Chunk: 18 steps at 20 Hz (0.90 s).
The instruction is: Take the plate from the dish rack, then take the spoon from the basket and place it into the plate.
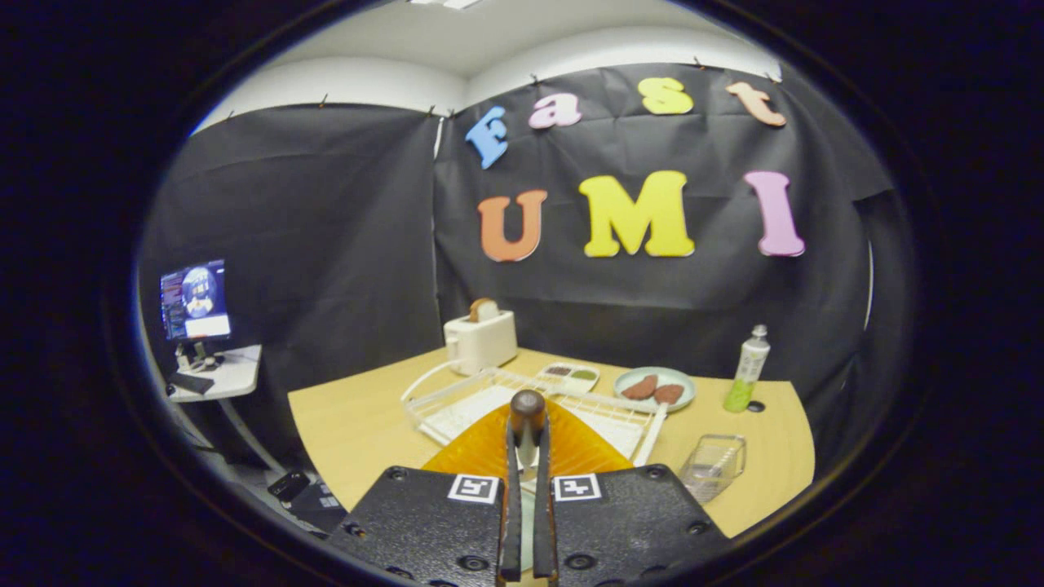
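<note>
Gripper holds a spoon above an orange plate on the wooden table.

The two fingers are drawn almost together, with only a thin gap, and both press on the spoon's handle, so that its brown rounded end stands up just past the fingertips. The orange plate, ribbed and fan-like from this angle, lies directly under and just ahead of the fingers, in front of the white wire dish rack. Beyond the rack stand a white toaster with a slice of bread in it, a small divided dish and a pale plate carrying two brown pieces. A green bottle stands further right, well apart, and a clear basket rests near the table's front edge to the right of the orange plate. A monitor sits on a side stand to the left.
</note>
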{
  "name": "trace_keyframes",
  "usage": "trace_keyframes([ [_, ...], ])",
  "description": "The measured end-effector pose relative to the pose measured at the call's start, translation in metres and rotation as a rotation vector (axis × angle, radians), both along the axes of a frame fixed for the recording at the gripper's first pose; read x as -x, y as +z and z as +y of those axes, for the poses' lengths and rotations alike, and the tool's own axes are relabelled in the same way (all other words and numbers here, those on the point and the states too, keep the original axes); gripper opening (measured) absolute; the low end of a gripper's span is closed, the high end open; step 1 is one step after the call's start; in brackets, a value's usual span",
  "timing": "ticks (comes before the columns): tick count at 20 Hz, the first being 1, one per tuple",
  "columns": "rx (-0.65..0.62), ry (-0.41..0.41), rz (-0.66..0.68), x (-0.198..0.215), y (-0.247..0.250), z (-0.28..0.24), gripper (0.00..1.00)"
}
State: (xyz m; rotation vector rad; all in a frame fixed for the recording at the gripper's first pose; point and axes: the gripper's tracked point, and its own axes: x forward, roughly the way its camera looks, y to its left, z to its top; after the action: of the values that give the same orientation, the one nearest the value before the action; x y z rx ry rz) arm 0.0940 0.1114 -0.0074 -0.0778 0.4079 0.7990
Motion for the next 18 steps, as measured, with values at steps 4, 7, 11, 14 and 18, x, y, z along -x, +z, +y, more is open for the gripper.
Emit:
trace_keyframes([
  [4,0.122,0.083,0.079,0.024,-0.047,0.013,0.11],
  [7,0.178,0.128,0.090,0.032,-0.062,0.022,0.11],
  [11,0.190,0.128,0.138,0.032,-0.076,0.027,0.11],
  [14,0.148,0.140,0.177,0.032,-0.077,0.034,0.11],
  [18,0.150,0.149,0.182,0.032,-0.077,0.033,0.12],
])
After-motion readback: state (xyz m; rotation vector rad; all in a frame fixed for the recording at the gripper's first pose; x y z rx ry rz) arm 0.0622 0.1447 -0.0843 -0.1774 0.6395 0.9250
